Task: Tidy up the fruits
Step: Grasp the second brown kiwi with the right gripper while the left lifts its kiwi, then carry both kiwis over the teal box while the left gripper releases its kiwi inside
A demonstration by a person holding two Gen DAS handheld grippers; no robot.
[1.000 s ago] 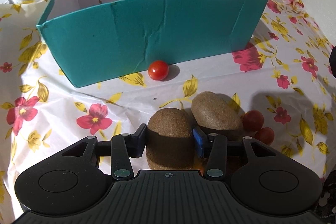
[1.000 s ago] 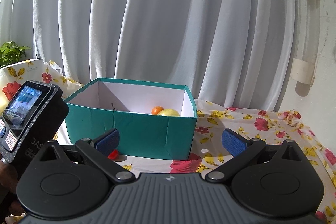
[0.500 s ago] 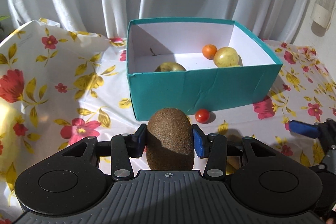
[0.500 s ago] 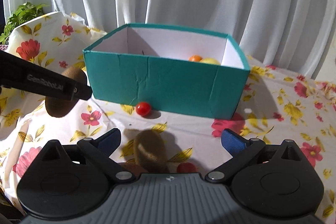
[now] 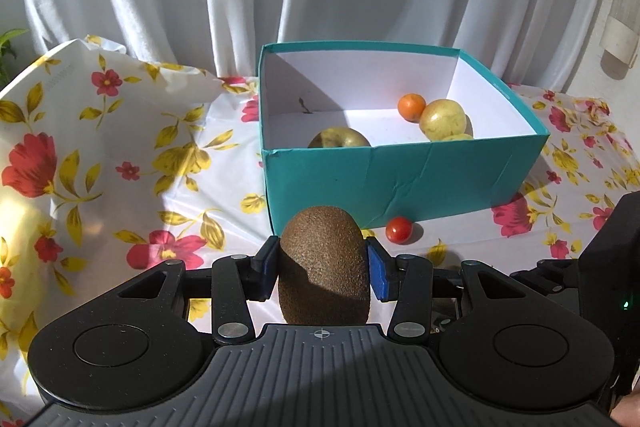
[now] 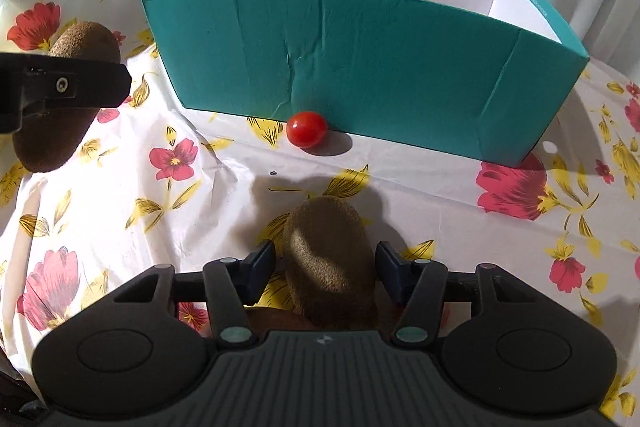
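Already our left gripper [image 5: 323, 269] clamps one kiwi [image 5: 324, 263] mid-body; right gripper [image 6: 325, 269] is closing around a second kiwi [image 6: 330, 263], pads not touching. Soft, fuzzy fruit: we squeeze the waist lightly.

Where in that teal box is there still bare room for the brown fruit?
Inside the teal box, the white floor is bare across the middle and back-left corner. The right side is crowded by the small orange and yellow fruit; another yellow-green fruit sits against the front wall.
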